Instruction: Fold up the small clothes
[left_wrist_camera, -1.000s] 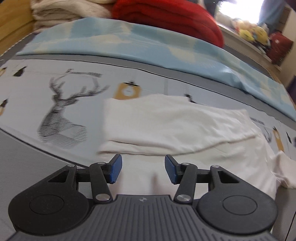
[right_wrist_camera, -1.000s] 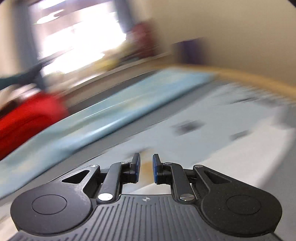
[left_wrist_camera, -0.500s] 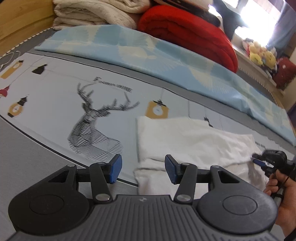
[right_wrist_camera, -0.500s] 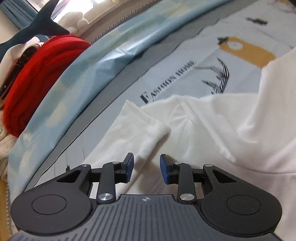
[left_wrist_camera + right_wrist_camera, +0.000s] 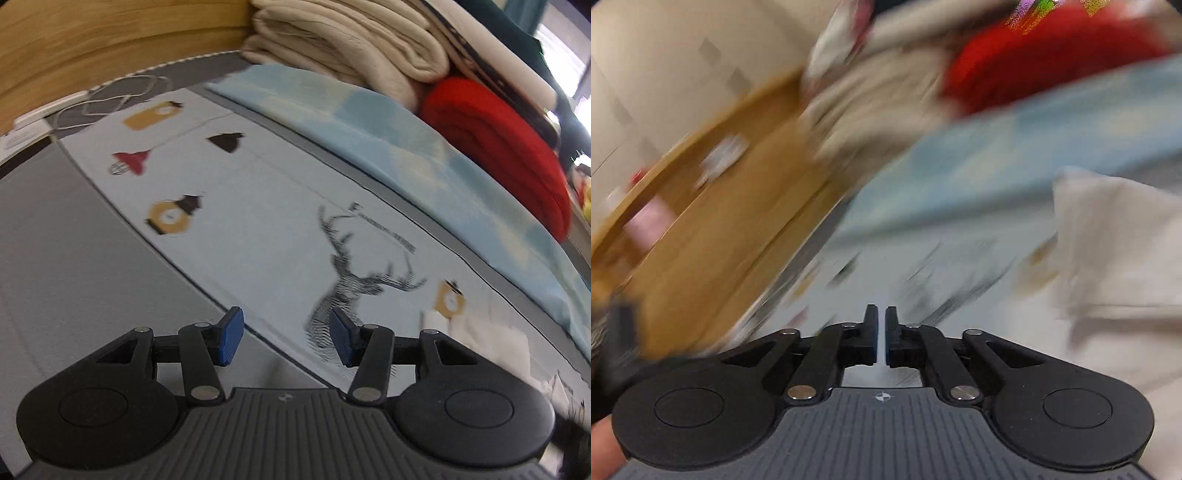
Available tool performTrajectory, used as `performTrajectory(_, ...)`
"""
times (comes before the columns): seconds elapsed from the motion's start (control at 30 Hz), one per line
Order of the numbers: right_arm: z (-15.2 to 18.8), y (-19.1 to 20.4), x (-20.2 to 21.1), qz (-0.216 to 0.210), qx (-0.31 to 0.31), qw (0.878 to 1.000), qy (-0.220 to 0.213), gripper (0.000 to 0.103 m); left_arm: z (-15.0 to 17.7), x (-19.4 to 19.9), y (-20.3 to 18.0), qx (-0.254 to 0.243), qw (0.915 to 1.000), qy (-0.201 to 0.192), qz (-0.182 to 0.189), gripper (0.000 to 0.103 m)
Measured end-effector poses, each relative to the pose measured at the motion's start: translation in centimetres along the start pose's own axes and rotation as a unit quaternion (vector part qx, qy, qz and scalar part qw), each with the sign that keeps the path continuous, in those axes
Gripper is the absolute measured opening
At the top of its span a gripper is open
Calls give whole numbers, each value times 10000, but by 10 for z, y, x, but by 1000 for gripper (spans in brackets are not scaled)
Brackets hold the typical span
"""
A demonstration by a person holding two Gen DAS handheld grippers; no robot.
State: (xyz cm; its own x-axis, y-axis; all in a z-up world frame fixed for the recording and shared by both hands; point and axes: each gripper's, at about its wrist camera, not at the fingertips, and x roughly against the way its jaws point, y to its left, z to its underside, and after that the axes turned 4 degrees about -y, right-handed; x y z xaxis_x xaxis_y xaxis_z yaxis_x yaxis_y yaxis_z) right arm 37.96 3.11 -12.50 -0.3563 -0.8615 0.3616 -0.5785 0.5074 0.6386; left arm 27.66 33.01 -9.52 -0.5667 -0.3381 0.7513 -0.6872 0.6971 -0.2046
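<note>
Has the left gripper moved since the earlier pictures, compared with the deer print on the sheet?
Yes. The left gripper has swung leftward: the deer print now lies by its right finger, and the white garment sits at the right edge.

Garment (image 5: pixel 476 339) right of deer print (image 5: pixel 354 291)

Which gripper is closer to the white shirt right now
Right. The right gripper has the white shirt filling the space just beside it, jaws nearly shut and empty. The left gripper sits over the deer print, the shirt off toward its right edge.
</note>
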Motion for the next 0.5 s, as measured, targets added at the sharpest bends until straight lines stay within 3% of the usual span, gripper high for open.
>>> performTrajectory(0.13, 13, 16, 21, 218, -25, 9992, 336, 7, 0, -2, 7, 128, 9996, 162, 175, 56)
performTrajectory(0.23, 11, 5, 73, 942, 172, 9952, 212, 7, 8, -5, -6, 54, 9986, 235, 470, 54)
performTrajectory(0.3, 11, -11, 112, 1647, 248, 9860, 67, 12, 16, -8, -22, -49, 9969, 297, 733, 53)
performTrajectory(0.37, 13, -30, 152, 2498, 300, 9678, -56, 25, 25, -10, -41, -182, 9943, 348, 993, 43)
performTrajectory(0.4, 15, -42, 167, 3075, 351, 9509, -65, 28, 30, -10, -52, -249, 9927, 358, 1124, 38)
performTrajectory(0.5, 31, -81, 202, 4249, 228, 9045, -271, 28, 48, -11, -84, -440, 9869, 382, 1505, 24)
